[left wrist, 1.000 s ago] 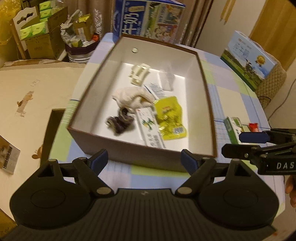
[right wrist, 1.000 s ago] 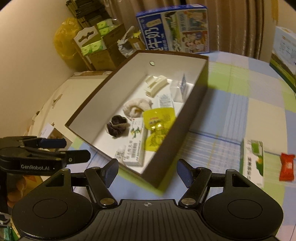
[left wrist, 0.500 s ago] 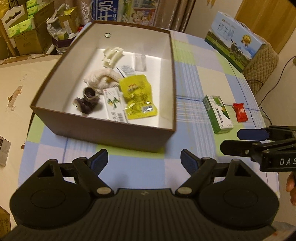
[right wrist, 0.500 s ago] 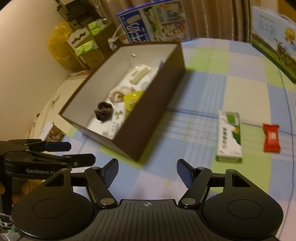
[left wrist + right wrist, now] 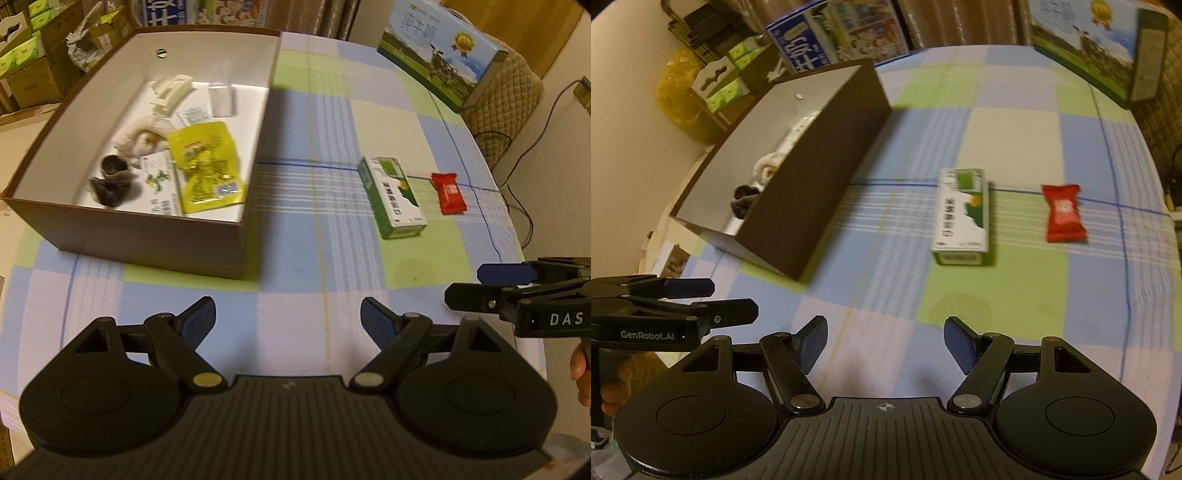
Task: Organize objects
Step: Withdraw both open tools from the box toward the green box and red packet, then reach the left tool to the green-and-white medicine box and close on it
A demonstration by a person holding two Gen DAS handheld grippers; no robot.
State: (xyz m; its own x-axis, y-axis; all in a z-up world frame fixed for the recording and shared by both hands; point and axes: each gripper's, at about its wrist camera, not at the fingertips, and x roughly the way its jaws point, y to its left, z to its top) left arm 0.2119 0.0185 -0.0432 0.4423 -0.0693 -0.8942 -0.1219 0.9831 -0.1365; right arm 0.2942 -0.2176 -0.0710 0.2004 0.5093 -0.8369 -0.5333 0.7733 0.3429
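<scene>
From your left wrist, the left gripper (image 5: 286, 314) hangs over the worktop (image 5: 332, 129) with its jaws wide apart and holding nothing; the brown box (image 5: 147, 236) sits toward the left edge, while the green carton (image 5: 393, 197) and red candy (image 5: 448, 194) lie toward the right edge. From your right wrist, the right gripper (image 5: 884, 343) likewise has its jaws spread and empty, with the green carton (image 5: 962, 212) and red candy (image 5: 1063, 214) beyond them, apart, and the brown box (image 5: 820, 173) toward the left edge.
</scene>
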